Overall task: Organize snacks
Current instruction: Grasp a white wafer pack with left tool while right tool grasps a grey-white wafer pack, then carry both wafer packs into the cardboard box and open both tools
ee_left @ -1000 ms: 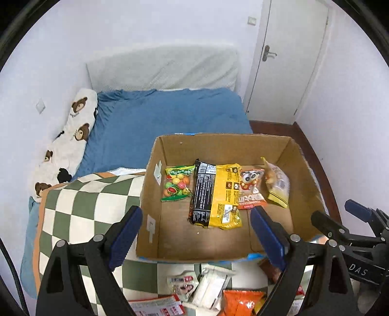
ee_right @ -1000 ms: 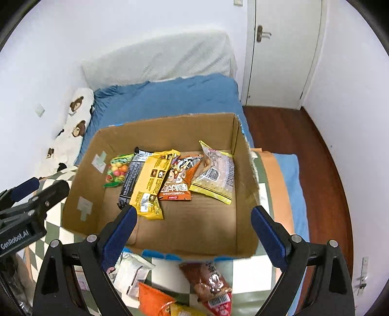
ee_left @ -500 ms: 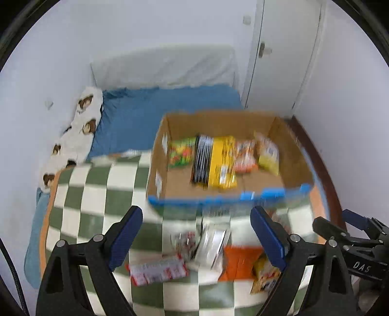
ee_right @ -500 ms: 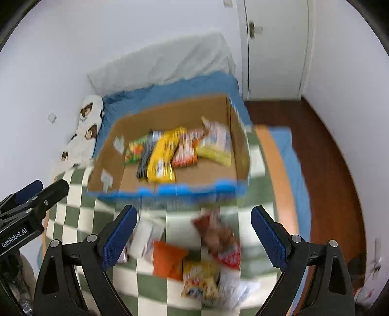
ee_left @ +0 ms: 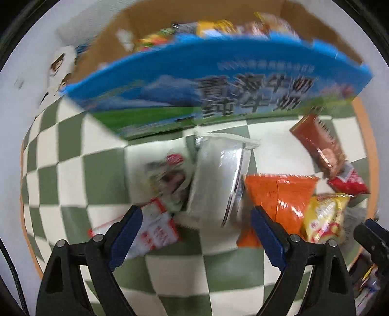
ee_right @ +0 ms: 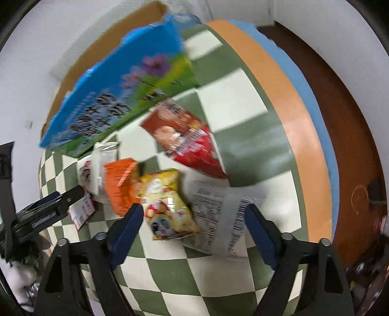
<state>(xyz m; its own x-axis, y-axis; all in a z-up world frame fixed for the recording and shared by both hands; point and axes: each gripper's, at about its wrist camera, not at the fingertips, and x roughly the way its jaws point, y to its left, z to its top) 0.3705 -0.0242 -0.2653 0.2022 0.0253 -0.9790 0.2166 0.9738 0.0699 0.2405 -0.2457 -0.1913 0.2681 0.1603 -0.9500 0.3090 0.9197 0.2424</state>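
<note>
Green-and-white checkered blanket [ee_right: 243, 150] with an orange border [ee_right: 291, 116] covers the bed, lying over a blue sheet [ee_right: 313, 102]. Dark brown wooden floor [ee_right: 340, 102] runs to the right of the bed. White walls [ee_right: 328, 21] stand beyond. Both views are motion-blurred.

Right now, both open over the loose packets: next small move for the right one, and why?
Probably lower the right hand-held gripper onto the yellow snack packet. It is open and empty, the packet lies loose on the checked blanket between its fingers, and the box sits just beyond.
</note>
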